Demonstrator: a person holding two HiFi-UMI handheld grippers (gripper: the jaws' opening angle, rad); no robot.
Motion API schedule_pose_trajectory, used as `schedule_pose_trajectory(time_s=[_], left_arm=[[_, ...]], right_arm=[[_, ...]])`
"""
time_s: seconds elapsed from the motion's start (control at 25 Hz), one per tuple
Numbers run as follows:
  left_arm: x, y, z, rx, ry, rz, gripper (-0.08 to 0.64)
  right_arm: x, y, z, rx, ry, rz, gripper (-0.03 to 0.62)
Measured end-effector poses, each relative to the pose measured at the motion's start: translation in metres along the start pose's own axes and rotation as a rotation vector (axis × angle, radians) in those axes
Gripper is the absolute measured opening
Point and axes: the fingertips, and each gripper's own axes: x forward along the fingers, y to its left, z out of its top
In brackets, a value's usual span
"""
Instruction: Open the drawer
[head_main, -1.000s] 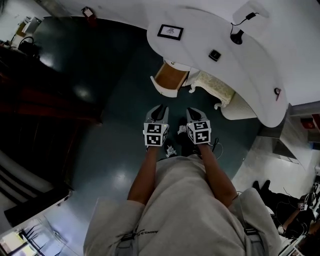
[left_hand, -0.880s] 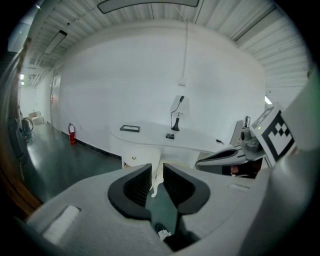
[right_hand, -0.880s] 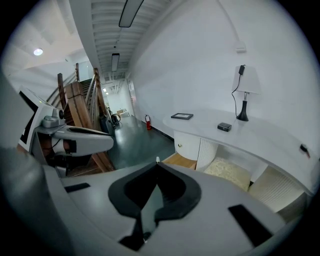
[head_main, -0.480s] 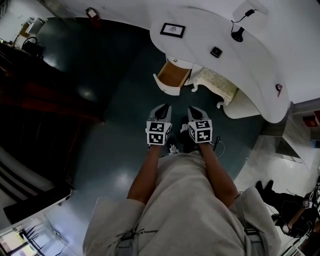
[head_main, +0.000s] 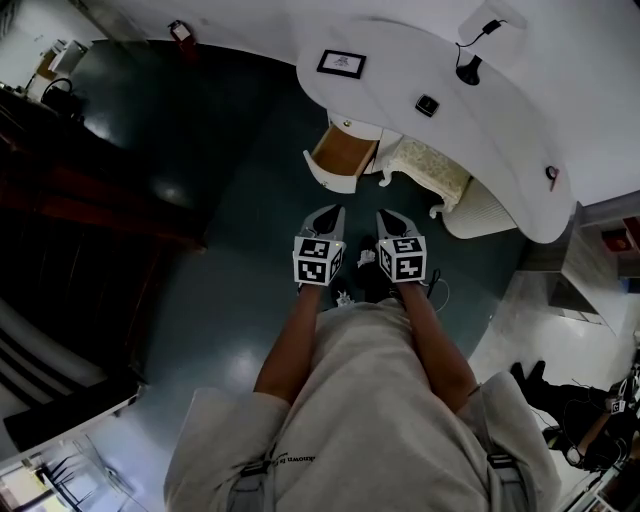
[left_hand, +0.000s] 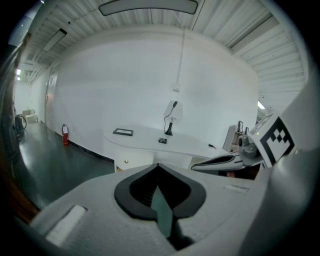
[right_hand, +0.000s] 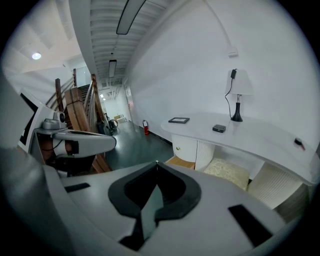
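The drawer (head_main: 340, 155) stands pulled out of the white cabinet under the curved white desk (head_main: 500, 130), and its wooden inside shows. In the right gripper view the drawer (right_hand: 181, 162) lies below a cabinet front with a small knob (right_hand: 178, 148). My left gripper (head_main: 329, 212) is shut on nothing, short of the drawer and apart from it. Beside it my right gripper (head_main: 386, 215) is shut too, also empty. In their own views the left gripper (left_hand: 158, 165) and the right gripper (right_hand: 157, 163) each show tips that meet.
On the desk lie a framed picture (head_main: 341, 63), a small dark box (head_main: 428, 105) and a lamp (head_main: 468, 70). A cushioned stool (head_main: 430, 172) stands right of the drawer. A red fire extinguisher (head_main: 181, 32) is by the far wall, and dark wooden stairs (head_main: 60, 200) at the left.
The left gripper's jaws have come together from partly open, and it has drifted a little. The right gripper and the drawer look unchanged.
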Motion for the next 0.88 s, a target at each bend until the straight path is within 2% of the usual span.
schedule_pose_trajectory(time_s=[0.32, 0.52, 0.88], left_arm=[[-0.005, 0.007, 0.003, -0.012, -0.011, -0.001, 0.009], [-0.004, 0.011, 0.002, -0.005, 0.001, 0.032, 0.009], [-0.001, 0.014, -0.001, -0.001, 0.015, 0.041, 0.009]], right_arm=[[0.0, 0.006, 0.009, 0.009, -0.031, 0.003, 0.015], [0.003, 0.014, 0.001, -0.001, -0.013, 0.025, 0.015], [0.007, 0.008, 0.003, 0.002, -0.01, 0.017, 0.015]])
